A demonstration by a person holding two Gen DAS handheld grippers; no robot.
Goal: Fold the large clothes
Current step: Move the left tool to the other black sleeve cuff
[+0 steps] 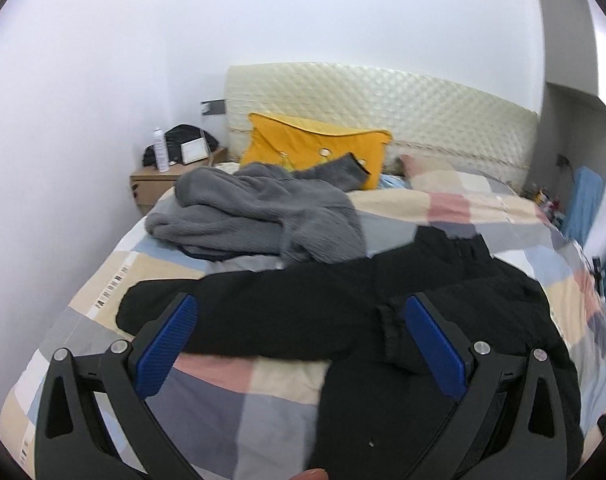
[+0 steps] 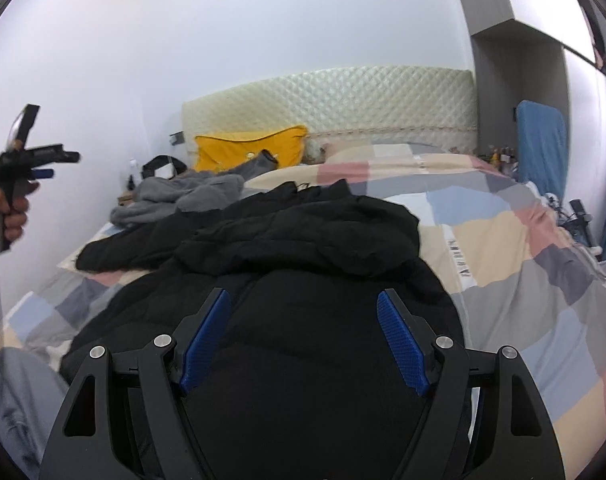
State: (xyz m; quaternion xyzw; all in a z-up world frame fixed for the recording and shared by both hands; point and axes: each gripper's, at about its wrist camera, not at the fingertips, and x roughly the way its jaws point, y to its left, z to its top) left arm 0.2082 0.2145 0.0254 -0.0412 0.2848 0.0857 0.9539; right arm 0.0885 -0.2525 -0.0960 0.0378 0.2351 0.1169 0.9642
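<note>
While the black coat lies spread on the bed, the right gripper hangs over it, jaws wide and holding nothing. Over one sleeve, the left gripper is wide too. A gray top lies behind.

- The left wrist view looks forward and slightly down over the bed, from close above the black coat.
- The right wrist view faces the same headboard, close over the coat.
- Both views share the coat, grey garment, and yellow pillow.
</note>
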